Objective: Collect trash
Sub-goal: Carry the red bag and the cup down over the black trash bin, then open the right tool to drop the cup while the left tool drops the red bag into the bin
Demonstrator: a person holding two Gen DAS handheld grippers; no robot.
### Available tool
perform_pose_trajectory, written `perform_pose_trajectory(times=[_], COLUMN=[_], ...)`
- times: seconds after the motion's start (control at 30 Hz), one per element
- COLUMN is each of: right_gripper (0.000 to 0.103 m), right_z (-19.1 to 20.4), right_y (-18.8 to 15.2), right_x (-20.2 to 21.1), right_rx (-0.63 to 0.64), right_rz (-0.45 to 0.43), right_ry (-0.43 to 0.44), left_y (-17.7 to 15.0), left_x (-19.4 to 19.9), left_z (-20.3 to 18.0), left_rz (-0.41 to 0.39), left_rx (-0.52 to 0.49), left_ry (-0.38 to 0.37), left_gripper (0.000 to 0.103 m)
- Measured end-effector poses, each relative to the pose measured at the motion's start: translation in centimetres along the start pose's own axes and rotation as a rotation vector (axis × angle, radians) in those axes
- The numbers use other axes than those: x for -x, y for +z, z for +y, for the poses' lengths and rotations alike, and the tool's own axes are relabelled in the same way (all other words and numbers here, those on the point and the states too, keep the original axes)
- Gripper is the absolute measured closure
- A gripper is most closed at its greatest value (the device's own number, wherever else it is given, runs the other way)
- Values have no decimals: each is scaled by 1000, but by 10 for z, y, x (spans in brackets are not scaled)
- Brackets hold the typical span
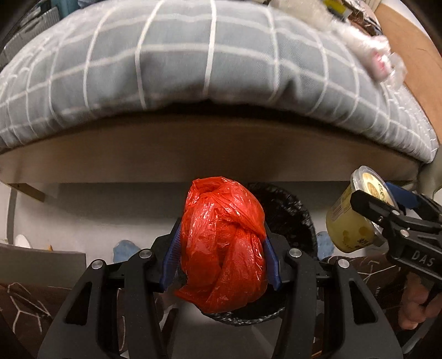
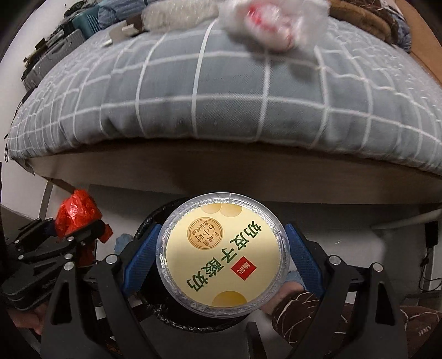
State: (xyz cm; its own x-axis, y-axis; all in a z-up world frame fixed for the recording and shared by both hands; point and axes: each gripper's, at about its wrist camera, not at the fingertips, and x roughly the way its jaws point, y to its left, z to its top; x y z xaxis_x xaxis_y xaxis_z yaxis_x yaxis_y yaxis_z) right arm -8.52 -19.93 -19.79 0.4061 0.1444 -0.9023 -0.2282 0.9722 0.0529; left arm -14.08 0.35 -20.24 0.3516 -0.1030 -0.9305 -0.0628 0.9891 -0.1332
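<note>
A crumpled red plastic bag fills the space between the blue pads of my left gripper, which is shut on it. Behind and below the bag shows the black-lined bin, standing on the floor under the bed edge. My right gripper is shut on a yellow yogurt cup with a clear lid and green print, held over the same black bin. In the left wrist view the yogurt cup and right gripper appear at the right. The red bag shows at the left of the right wrist view.
A bed with a grey checked quilt spans the top, its wooden frame overhanging the bin. A white crumpled plastic wrapper lies on the quilt. Clutter sits along the bed's far side. A dark patterned cloth lies near the person's legs.
</note>
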Motion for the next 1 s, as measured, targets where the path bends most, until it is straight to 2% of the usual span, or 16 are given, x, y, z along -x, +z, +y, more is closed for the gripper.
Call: perform_pose_trajectory(times=[0.27,0.57,0.87,1.0], right_gripper=[18,17,17,16], right_z=[9,10,23,34], right_y=[-9,-6,-9,-12], right_x=[-36,-50,-72,-78], right_rx=[11,-10,14,44], right_rz=[60,111,140,141], right_ry=[21,32,64,63], left_y=[-12,-23,-31,-30], left_x=[-35,-69,-85,-76], left_z=[1,3,20,29], left_rz=[42,106,129,134], left_rx=[-11,-20,7,16], left_ry=[10,44,78,87], left_gripper=[53,53,53,52])
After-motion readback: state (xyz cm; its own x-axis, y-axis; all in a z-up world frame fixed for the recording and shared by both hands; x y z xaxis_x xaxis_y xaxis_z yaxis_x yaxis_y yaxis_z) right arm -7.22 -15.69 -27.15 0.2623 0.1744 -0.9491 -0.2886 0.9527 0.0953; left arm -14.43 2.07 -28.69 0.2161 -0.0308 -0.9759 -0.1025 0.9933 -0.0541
